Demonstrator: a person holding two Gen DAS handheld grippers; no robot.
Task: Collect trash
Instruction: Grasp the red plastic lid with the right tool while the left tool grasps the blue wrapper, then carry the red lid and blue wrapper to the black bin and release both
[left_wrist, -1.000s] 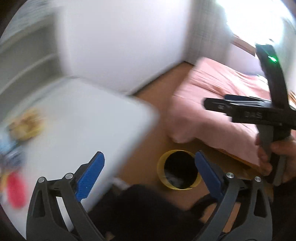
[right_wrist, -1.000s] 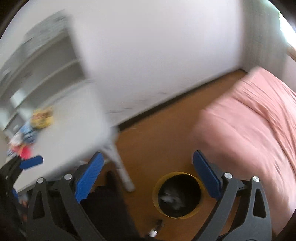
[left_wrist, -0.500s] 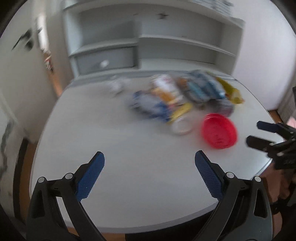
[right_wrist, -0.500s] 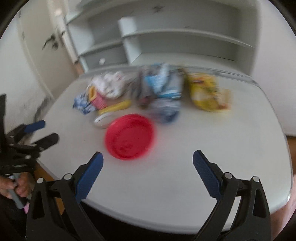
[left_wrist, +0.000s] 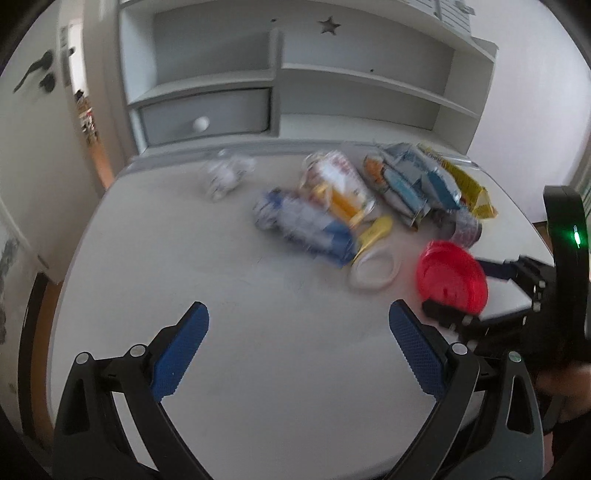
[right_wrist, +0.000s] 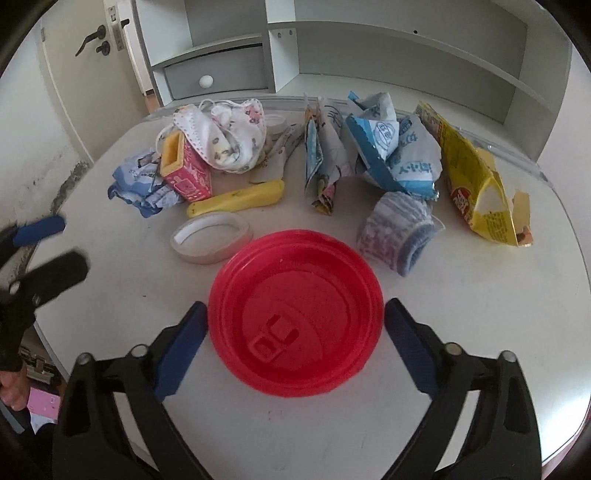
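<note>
The plastic lid (right_wrist: 295, 314) is bright red. The tape roll (right_wrist: 211, 238) beside it is off-white, and the banana peel (right_wrist: 236, 201) is yellow with dark specks. The small carton (right_wrist: 184, 170) is pink with a yellow inside. The face mask (right_wrist: 225, 138) is white with small cartoon prints. The crumpled wrapper (right_wrist: 142, 182) is blue and white, the torn bag (right_wrist: 399, 155) is white with blue edges and blue lettering, and the snack bag (right_wrist: 480, 184) is yellow with red print. The table (right_wrist: 480, 332) is pale grey. The gripper pads (right_wrist: 181, 347) are blue on black frames.
</note>
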